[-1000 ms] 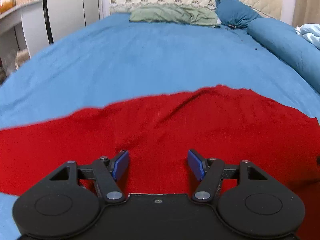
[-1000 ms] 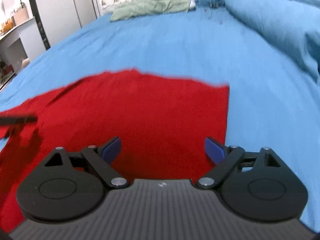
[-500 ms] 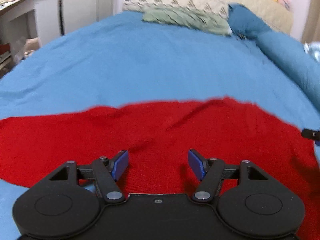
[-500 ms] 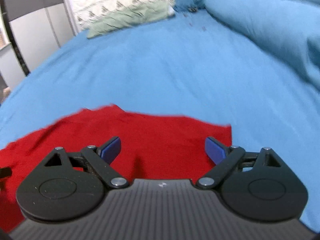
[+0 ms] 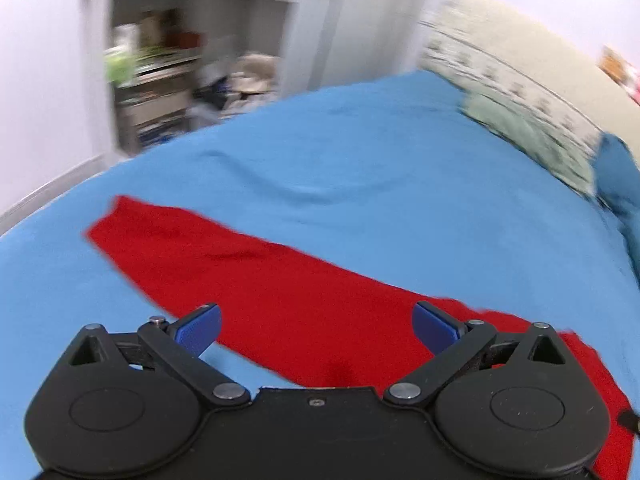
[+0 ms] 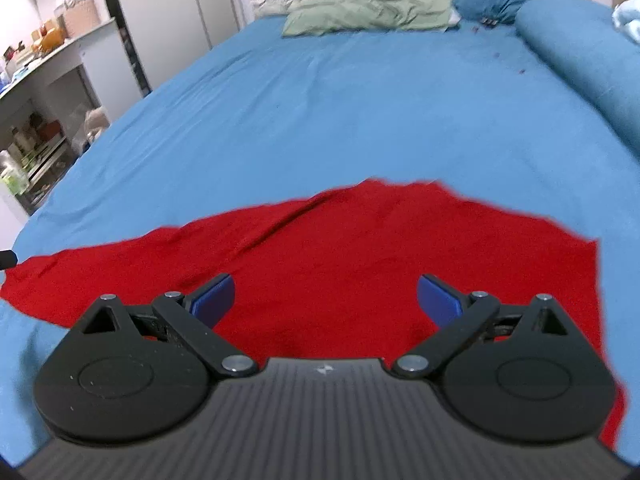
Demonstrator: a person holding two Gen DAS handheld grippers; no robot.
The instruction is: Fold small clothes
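**A:** Where does the red garment (image 5: 288, 304) lie from the left gripper (image 5: 316, 326)?

**B:** In the left wrist view it runs as a long band from the left middle of the frame down to the lower right, flat on the blue bedsheet (image 5: 360, 168). Its long axis slants across the gripper's line. The jaws have just been opening and now stand wide apart, with nothing pinched; the cloth only shows beneath them.

**A:** And the right gripper (image 6: 324, 296)?

**B:** Jaws apart too, empty. In its view the red garment (image 6: 360, 248) fills the lower middle of the frame, with its square side edge at the right and a tapering end at the far left.

**A:** So which hand takes which end?

**B:** My judgement: the left is nearer the narrow end, the right nearer the square edge.

**A:** Anything in the way?

**B:** No. The green pillow (image 6: 368, 12) and blue bolster (image 6: 580, 52) sit well apart in the upper frame; the shelves (image 5: 160, 80) stand off the bed, upper left.
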